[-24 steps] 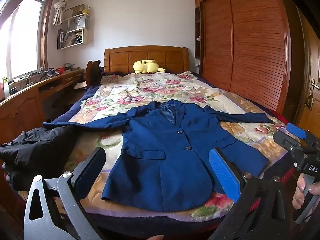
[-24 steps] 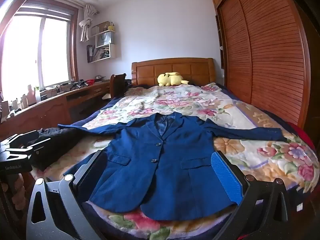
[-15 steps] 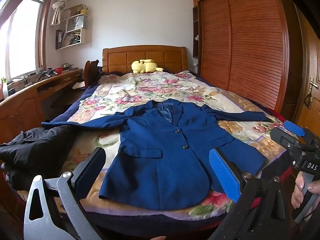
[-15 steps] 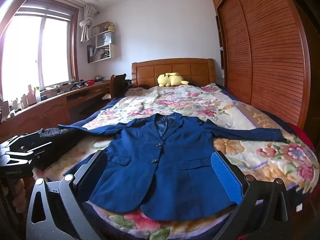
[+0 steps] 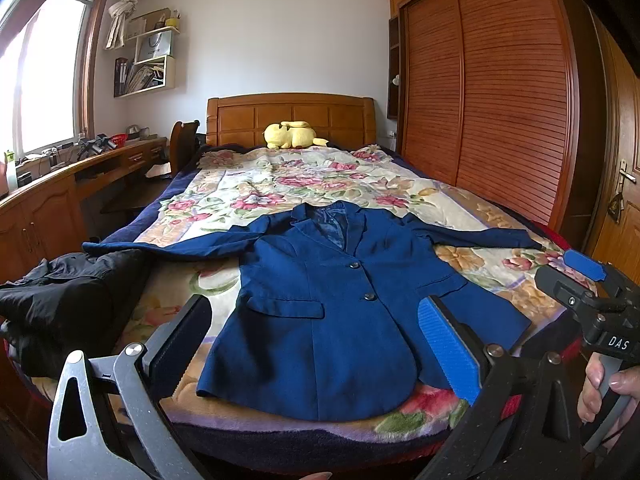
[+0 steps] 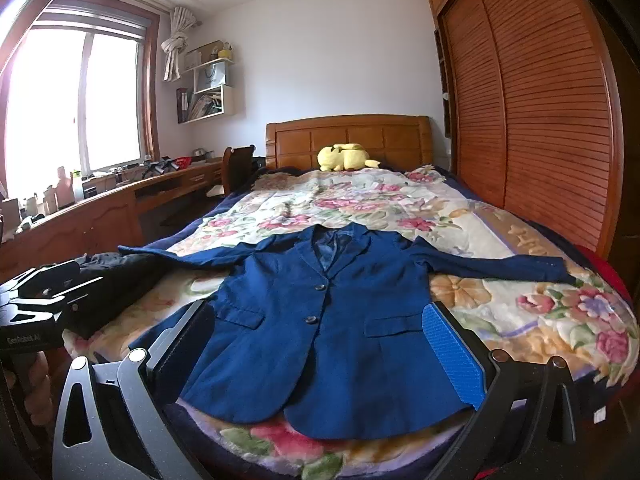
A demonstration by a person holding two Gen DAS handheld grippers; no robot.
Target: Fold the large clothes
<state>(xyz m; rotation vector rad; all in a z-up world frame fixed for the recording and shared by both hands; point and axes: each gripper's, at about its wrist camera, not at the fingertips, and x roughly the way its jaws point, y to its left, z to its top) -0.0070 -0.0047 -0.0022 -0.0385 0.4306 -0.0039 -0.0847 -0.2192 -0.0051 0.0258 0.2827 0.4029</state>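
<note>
- blazer (image 5: 332, 304) flat, centre frame; soft but structured, light, won't slip
- grab sleeve cuffs or hem corners
- left gripper (image 5: 316, 344), right gripper (image 6: 320, 344) both wide open, empty

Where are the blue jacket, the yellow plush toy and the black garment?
Jacket (image 6: 320, 344): right wrist view, on its front panel below the buttons.
Plush toy (image 6: 344, 157): right wrist view, on its body, by the headboard.
Black garment (image 5: 68, 296): left wrist view, on the middle of the heap.
</note>
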